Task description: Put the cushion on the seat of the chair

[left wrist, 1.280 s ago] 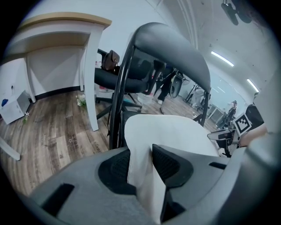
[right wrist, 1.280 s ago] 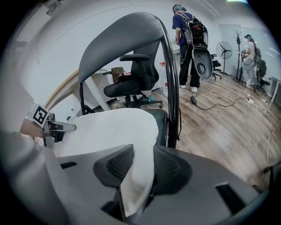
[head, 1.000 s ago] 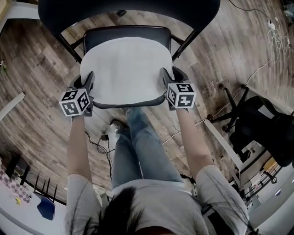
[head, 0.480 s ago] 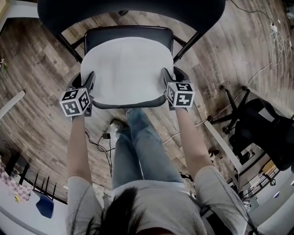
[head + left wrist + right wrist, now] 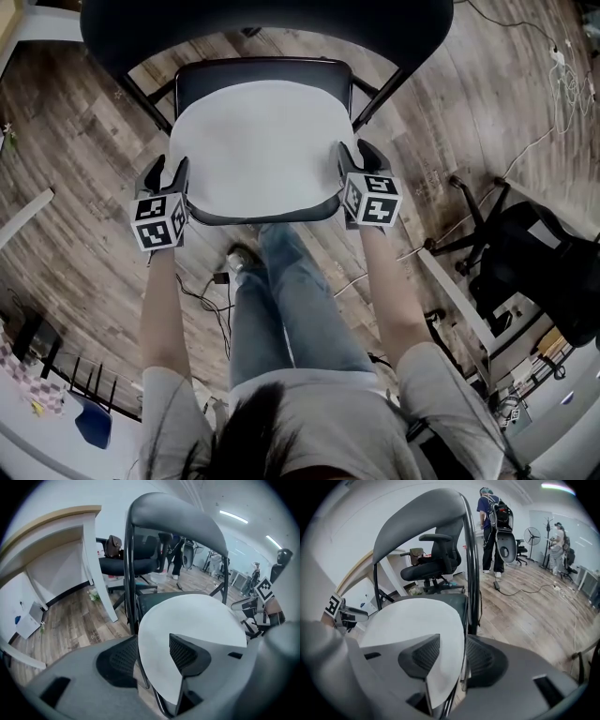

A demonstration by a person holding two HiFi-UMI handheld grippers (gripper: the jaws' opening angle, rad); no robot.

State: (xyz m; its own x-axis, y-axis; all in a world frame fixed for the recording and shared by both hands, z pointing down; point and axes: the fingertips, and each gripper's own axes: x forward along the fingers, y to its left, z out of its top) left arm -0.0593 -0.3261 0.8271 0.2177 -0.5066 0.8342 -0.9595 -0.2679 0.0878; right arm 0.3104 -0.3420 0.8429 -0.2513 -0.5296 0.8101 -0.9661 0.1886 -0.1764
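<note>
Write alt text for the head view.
A white cushion lies on the black chair seat, seen from above. The left gripper and right gripper flank it; their jaws have just been opening, with its side edges between them.

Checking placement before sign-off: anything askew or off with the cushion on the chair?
Nothing stands out. The cushion lies flat and square on the chair seat, with a bare strip only at the back. The left gripper and right gripper have just been opening, with the cushion's side edges between their open jaws.
</note>
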